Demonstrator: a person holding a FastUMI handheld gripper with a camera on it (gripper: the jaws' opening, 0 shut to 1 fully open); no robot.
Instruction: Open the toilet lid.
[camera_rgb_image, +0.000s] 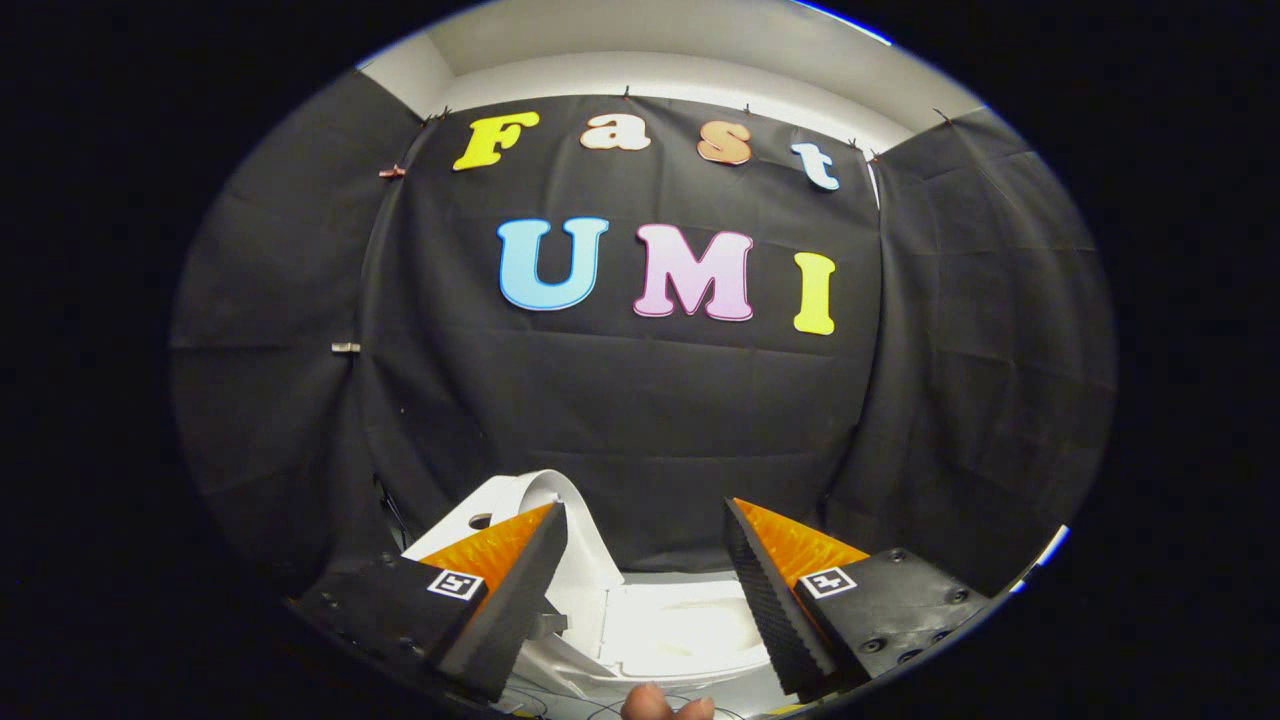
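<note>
The gripper (645, 520) holds its two fingers wide apart, with nothing between them and neither finger touching anything. Below and just ahead of the fingers sits a white toilet (660, 630), seen from above. Its lid (560, 500) stands raised at the far left of the bowl, partly hidden behind the left finger (510, 590), with its curved top edge rising above that fingertip. The bright seat and bowl opening lie in the gap between the two fingers, nearer the right finger (770, 590). A fingertip of a person's hand (660, 705) shows just under the gripper. Black cloth (640, 400) hangs behind the toilet, well beyond the fingers.
</note>
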